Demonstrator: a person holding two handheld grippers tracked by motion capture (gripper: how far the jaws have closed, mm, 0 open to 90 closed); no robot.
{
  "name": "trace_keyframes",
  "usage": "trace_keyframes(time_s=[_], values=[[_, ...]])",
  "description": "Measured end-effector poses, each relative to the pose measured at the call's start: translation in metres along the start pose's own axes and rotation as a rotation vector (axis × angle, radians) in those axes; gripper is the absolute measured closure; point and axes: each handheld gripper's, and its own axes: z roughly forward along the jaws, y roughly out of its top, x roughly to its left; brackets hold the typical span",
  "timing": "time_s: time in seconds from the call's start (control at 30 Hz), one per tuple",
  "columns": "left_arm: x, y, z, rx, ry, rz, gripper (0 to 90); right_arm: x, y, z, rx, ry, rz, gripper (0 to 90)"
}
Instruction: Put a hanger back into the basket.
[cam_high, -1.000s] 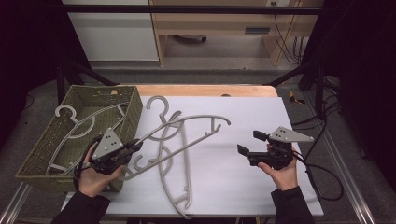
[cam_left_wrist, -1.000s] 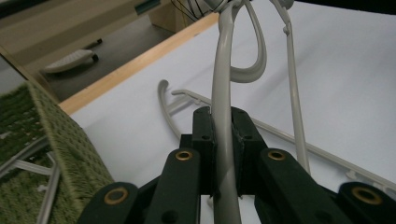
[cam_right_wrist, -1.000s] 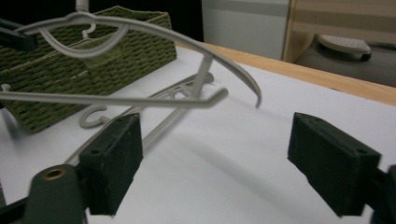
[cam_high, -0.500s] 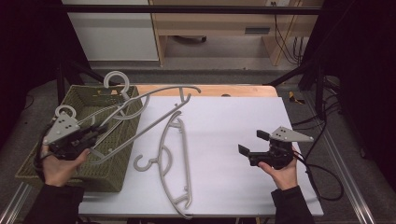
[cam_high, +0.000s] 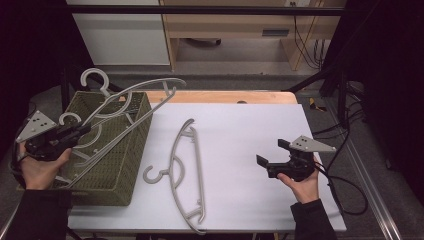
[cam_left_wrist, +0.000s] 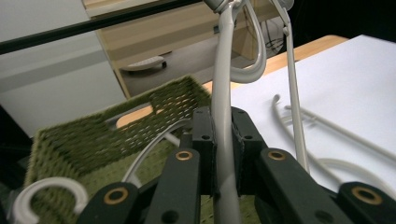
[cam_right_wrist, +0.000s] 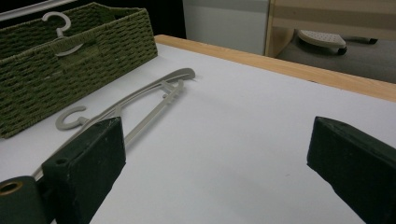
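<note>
One hanger (cam_high: 131, 102), pinched in the left gripper's (cam_high: 75, 133) closed fingers, should drop flat into the basket (cam_high: 131, 165), while the right gripper's (cam_high: 272, 155) fingers, just opened, hold nothing.

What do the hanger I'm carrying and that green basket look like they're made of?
The hanger looks like moulded plastic: smooth, matte, uniform pale grey. The basket looks woven, maybe rope or wicker; its olive walls show a braided weave, though the fibre is unclear.

High view overhead; claw views close, share basket (cam_high: 131, 165).
</note>
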Motion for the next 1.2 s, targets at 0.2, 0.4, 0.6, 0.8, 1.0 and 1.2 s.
trace_keyframes(time_s=[0.2,0.4,0.6,0.8,1.0,1.2], values=[[0.027,-0.018,-0.004,0.018,0.031,-0.039,82.0,-0.001,0.0,-0.001,-0.001,-0.005,-0.003,4.7],[0.048,-0.031,-0.007,0.045,0.072,-0.071,82.0,-0.001,-0.001,0.001,0.013,-0.005,-0.01,4.6],[0.065,-0.039,-0.014,0.071,0.099,-0.073,82.0,-0.002,-0.001,0.002,0.013,-0.012,0.0,4.6],[0.075,-0.051,-0.017,0.092,0.115,-0.093,82.0,-0.002,-0.001,0.002,0.015,-0.011,-0.003,4.6],[0.079,-0.058,-0.017,0.123,0.131,-0.096,81.9,-0.002,-0.002,0.002,0.018,-0.011,-0.008,4.6],[0.085,-0.069,-0.018,0.139,0.149,-0.118,81.9,-0.002,-0.002,0.004,0.023,-0.013,-0.008,4.6]])
